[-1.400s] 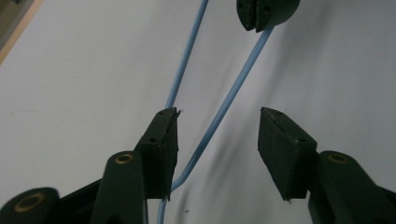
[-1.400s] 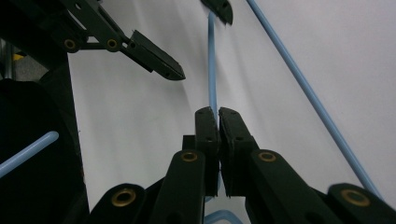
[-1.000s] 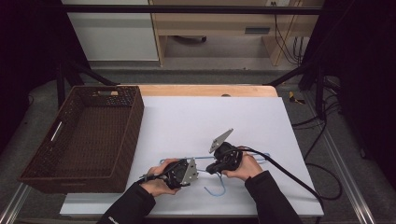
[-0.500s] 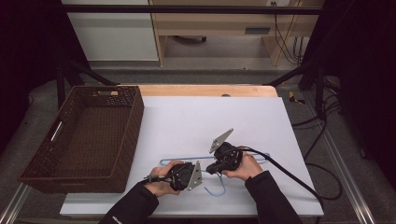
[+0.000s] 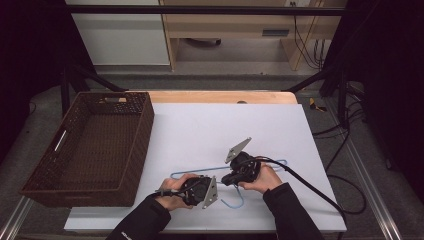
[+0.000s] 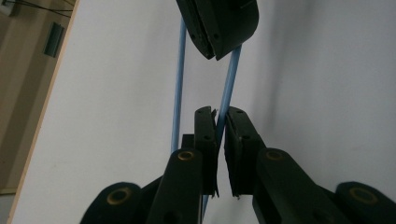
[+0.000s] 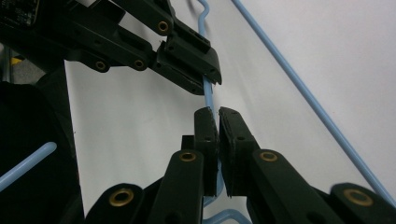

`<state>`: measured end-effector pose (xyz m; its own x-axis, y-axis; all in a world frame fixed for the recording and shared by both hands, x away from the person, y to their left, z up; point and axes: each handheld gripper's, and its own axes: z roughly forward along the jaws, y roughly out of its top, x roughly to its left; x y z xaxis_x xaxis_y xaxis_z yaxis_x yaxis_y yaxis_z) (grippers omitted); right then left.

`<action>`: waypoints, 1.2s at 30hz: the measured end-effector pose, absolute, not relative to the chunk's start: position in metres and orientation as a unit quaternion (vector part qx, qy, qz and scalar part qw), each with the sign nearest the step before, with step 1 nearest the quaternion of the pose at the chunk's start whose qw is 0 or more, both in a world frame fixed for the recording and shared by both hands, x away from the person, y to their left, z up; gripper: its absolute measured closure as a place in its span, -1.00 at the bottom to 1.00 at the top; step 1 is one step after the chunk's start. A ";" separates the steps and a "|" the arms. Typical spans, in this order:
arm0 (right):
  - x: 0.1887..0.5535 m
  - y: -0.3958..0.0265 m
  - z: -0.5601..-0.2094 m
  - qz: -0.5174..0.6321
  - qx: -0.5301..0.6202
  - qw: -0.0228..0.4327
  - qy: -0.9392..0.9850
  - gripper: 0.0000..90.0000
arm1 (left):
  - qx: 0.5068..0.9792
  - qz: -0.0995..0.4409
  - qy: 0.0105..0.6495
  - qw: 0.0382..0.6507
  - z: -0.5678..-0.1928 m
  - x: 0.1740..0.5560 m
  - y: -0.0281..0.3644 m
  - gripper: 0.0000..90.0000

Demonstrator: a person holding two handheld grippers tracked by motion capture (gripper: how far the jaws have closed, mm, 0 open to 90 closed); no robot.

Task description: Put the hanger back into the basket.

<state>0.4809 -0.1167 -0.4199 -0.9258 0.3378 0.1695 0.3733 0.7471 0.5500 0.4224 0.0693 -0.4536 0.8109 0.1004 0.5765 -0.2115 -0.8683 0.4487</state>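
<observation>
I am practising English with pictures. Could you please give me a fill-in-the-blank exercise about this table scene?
1. Both grippers are shut on a thin hanger of ____ colour.
2. The brown basket stands to the ____ of the white mat.
3. Inside, the basket is ____.

Missing words: blue; left; empty

There is one blue wire hanger (image 5: 227, 172) lying on the one table (image 5: 200, 125), one brown wicker basket (image 5: 127, 150) on its left side, and two grippers, the left gripper (image 5: 202, 191) and the right gripper (image 5: 235, 176).
</observation>
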 end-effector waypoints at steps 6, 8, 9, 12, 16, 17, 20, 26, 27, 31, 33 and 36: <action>0.481 -0.123 -0.416 -0.316 -0.196 0.007 -0.928 0.87 | 0.916 0.304 -0.035 0.260 -0.452 0.422 0.070 0.93; 0.482 -0.126 -0.413 -0.326 -0.200 0.002 -0.924 0.84 | 0.916 0.303 -0.038 0.260 -0.452 0.422 0.069 0.94; 0.482 -0.131 -0.410 -0.338 -0.210 -0.009 -0.917 0.83 | 0.916 0.303 -0.039 0.260 -0.452 0.422 0.069 0.94; 0.483 -0.136 -0.407 -0.345 -0.221 -0.016 -0.912 0.81 | 0.916 0.302 -0.038 0.261 -0.451 0.421 0.069 0.95; 0.483 -0.145 -0.403 -0.352 -0.236 -0.038 -0.905 0.74 | 0.917 0.299 -0.037 0.263 -0.448 0.421 0.069 0.95; 0.484 -0.148 -0.402 -0.358 -0.239 -0.042 -0.902 0.73 | 0.917 0.299 -0.038 0.263 -0.448 0.421 0.069 0.95; 0.483 -0.160 -0.396 -0.370 -0.250 -0.068 -0.892 0.68 | 0.916 0.299 -0.029 0.267 -0.445 0.421 0.069 0.96; 0.481 -0.182 -0.388 -0.391 -0.280 -0.104 -0.871 0.58 | 0.913 0.300 -0.012 0.275 -0.440 0.421 0.071 0.96; 0.480 -0.187 -0.387 -0.393 -0.285 -0.107 -0.868 0.56 | 0.913 0.300 -0.006 0.278 -0.439 0.421 0.072 0.96; 0.477 -0.200 -0.389 -0.401 -0.299 -0.118 -0.858 0.52 | 0.909 0.295 0.019 0.293 -0.433 0.423 0.075 0.96; 0.476 -0.204 -0.390 -0.404 -0.306 -0.122 -0.853 0.47 | 0.908 0.295 0.029 0.296 -0.431 0.424 0.077 0.96; 0.473 -0.211 -0.387 -0.413 -0.315 -0.129 -0.845 0.39 | 0.906 0.293 0.043 0.303 -0.426 0.424 0.081 0.96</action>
